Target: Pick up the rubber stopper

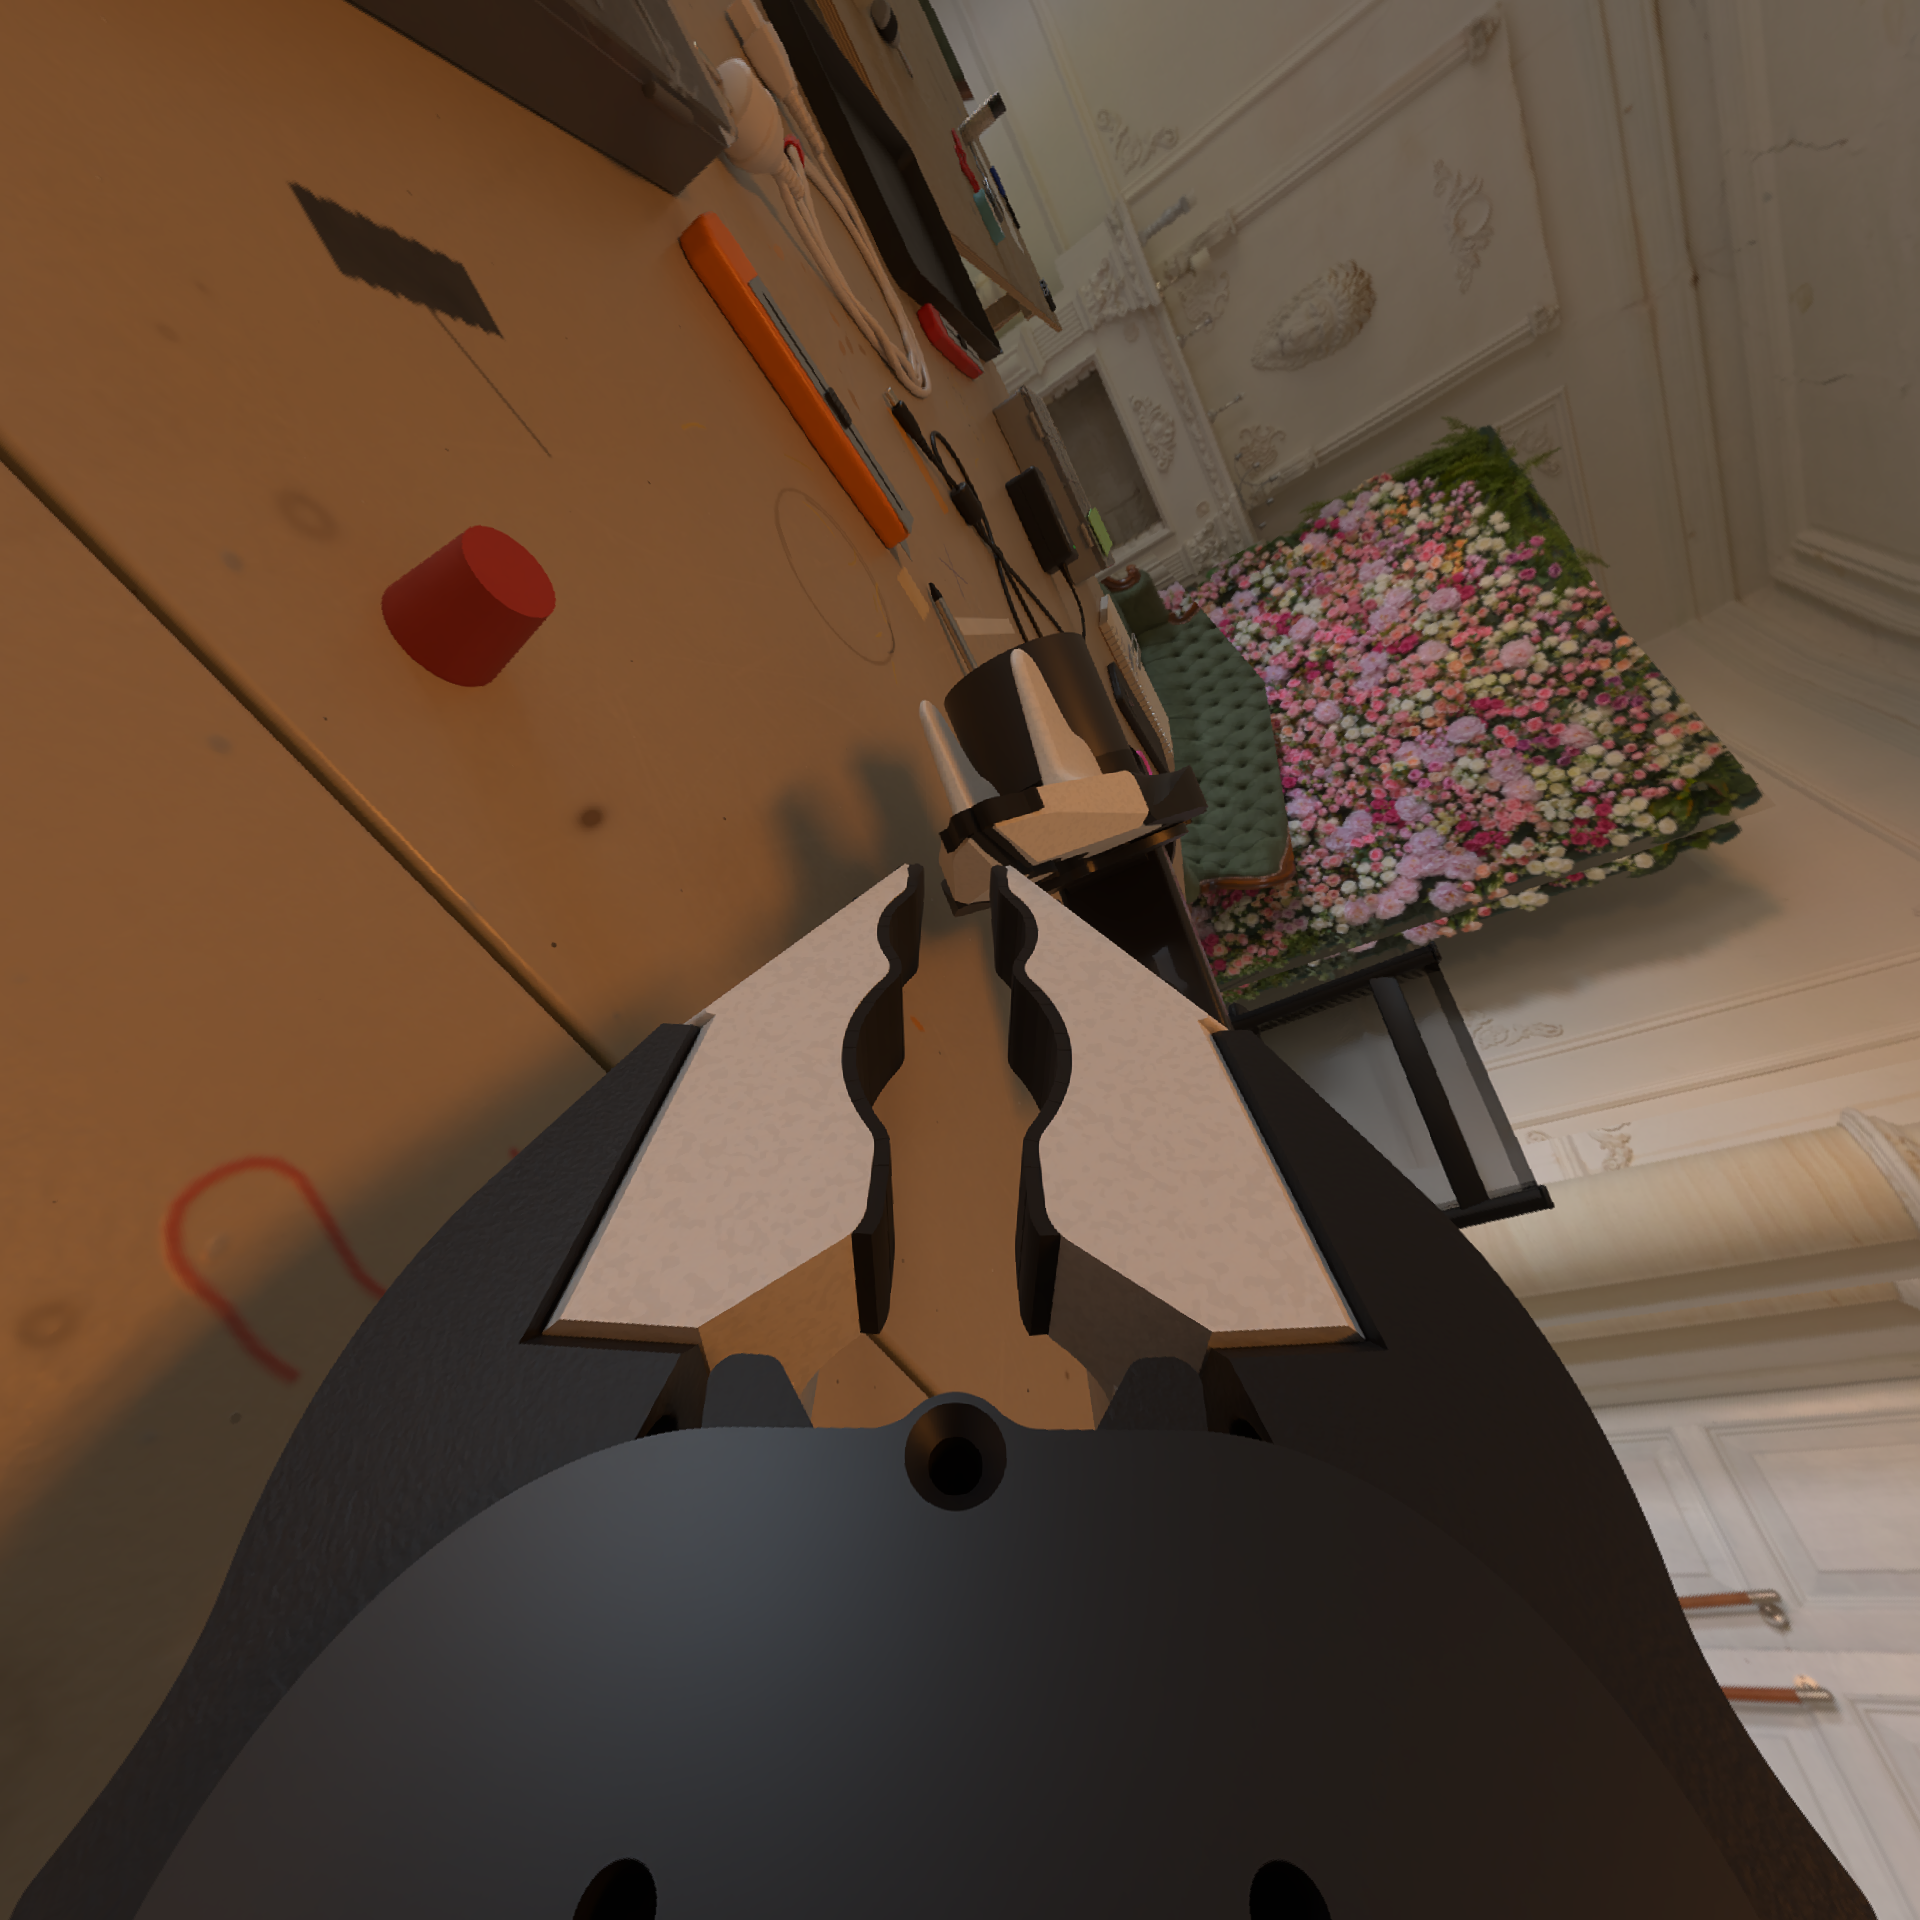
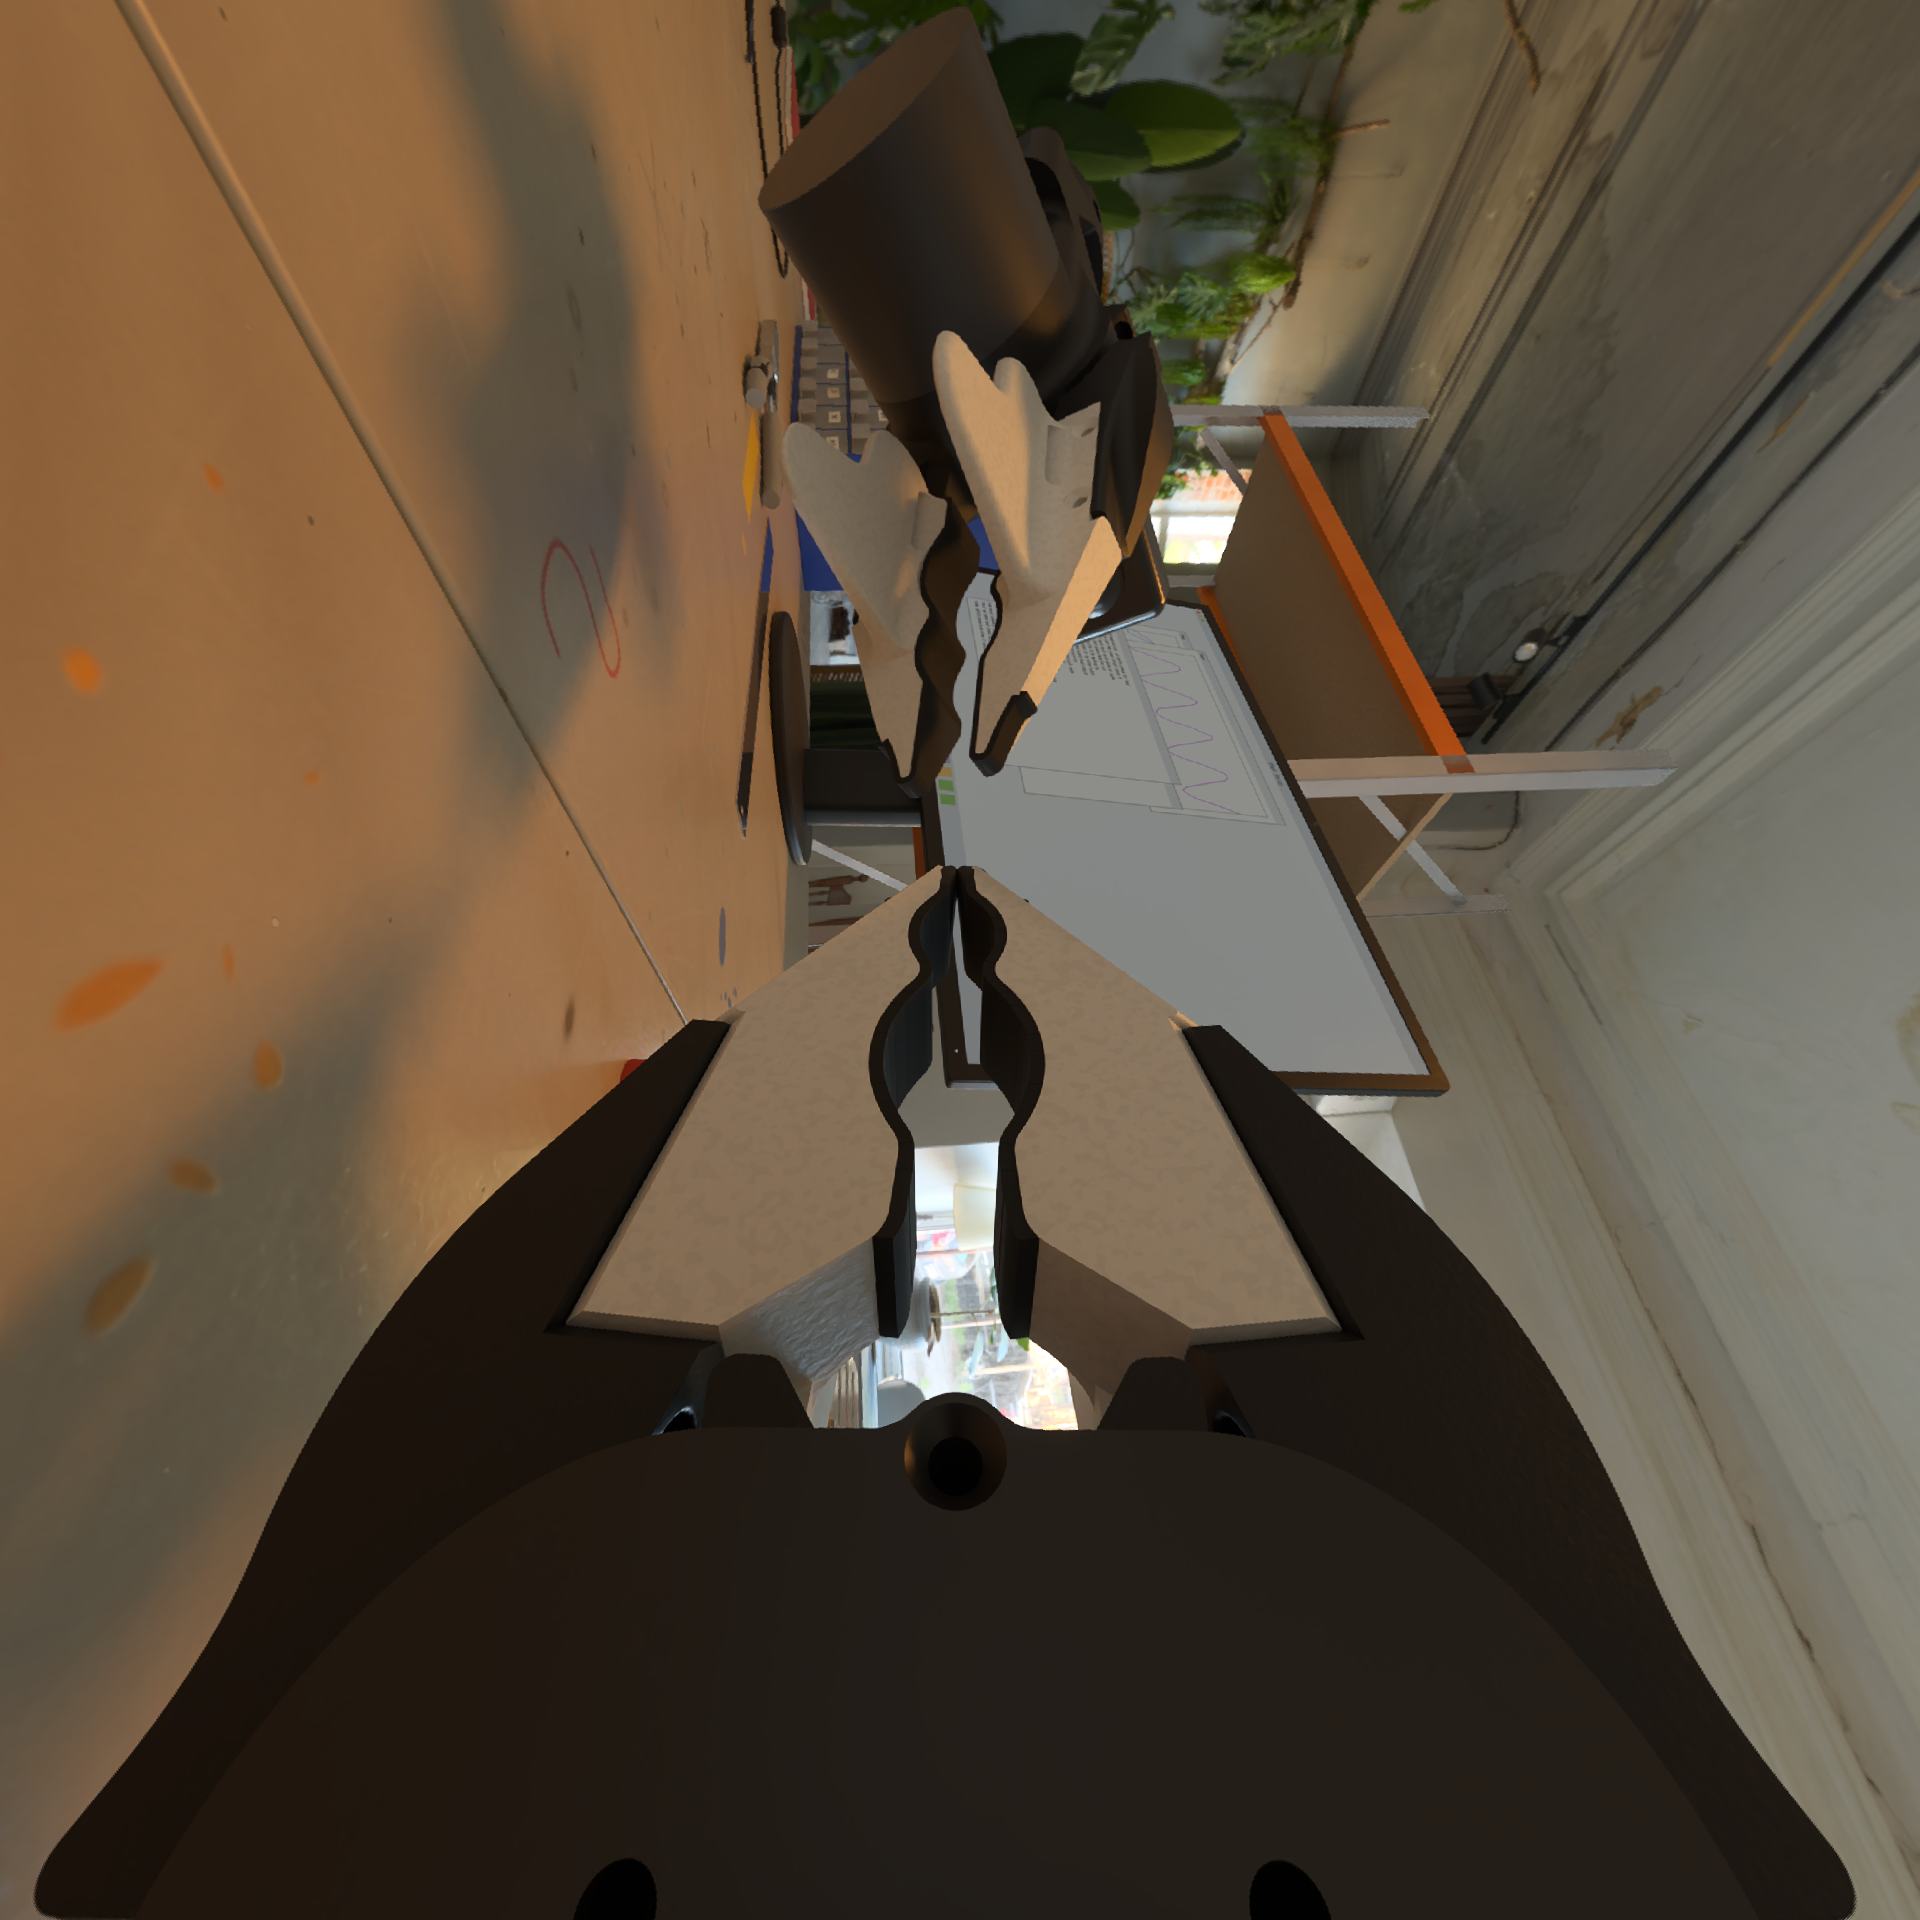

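Note:
The red rubber stopper (image 1: 468,603) stands on the tan wooden table (image 1: 260,883), its wide end down. In the left wrist view it is up and to the left of my left gripper (image 1: 956,888), well apart from it. The left gripper is open with a narrow gap between its fingers and holds nothing. My right gripper (image 2: 956,873) has its fingertips together and is empty, hovering by the table edge. Each gripper shows in the other's view: the right gripper (image 1: 987,727) beyond the left one, the left gripper (image 2: 951,769) ahead of the right one. A red sliver (image 2: 632,1068) shows beside the right gripper's body.
An orange ruler-like tool (image 1: 790,374), white cables (image 1: 862,291), black cables (image 1: 977,509) and a pen (image 1: 951,629) lie far along the table. In the right wrist view a pen (image 2: 753,717), a black round base (image 2: 790,738) and a monitor (image 2: 1143,852) stand ahead.

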{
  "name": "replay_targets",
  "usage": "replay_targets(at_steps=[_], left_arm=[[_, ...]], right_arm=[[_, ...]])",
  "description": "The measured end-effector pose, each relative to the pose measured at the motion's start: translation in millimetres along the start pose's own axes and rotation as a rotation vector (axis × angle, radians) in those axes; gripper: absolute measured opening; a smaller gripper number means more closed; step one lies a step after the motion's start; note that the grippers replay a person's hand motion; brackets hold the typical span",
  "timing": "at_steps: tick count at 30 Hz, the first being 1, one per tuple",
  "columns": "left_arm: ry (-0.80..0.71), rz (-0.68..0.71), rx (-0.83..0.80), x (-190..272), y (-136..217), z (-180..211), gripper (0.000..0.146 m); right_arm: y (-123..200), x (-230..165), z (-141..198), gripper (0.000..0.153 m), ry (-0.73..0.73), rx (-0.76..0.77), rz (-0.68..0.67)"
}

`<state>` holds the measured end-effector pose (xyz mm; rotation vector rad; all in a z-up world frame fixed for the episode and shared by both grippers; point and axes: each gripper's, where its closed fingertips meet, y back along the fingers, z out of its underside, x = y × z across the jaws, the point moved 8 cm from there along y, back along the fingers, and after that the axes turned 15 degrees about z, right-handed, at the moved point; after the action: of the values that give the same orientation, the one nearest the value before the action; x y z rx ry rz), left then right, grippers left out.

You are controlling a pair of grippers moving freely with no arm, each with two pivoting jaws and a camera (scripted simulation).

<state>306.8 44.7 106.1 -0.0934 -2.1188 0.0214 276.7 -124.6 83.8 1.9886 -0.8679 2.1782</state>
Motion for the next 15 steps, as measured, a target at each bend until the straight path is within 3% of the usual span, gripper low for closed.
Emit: replay_targets(at_steps=[5, 11, 13, 15], left_arm=[[-0.007, 0.0, -0.002, 0.0, -0.7, -0.3, 0.0], [-0.015, -0.016, -0.016, -0.3, -1.5, 0.1, 0.0], [-0.035, -0.03, -0.02, 0.6, -0.9, -0.9, 0.0], [-0.06, -0.053, -0.019, 1.8, 1.1, -2.4, 0.0]], right_arm=[[1.1, -2.0, 0.5, 0.0, -0.003, 0.0, -0.018], [1.7, -0.2, 3.4, 0.0, -0.012, -0.025, 0.035], [2.3, -2.8, 5.5, 0.0, -0.054, -0.072, 0.06], [2.8, -6.0, 7.9, 0.004, -0.188, -0.139, -0.012]])
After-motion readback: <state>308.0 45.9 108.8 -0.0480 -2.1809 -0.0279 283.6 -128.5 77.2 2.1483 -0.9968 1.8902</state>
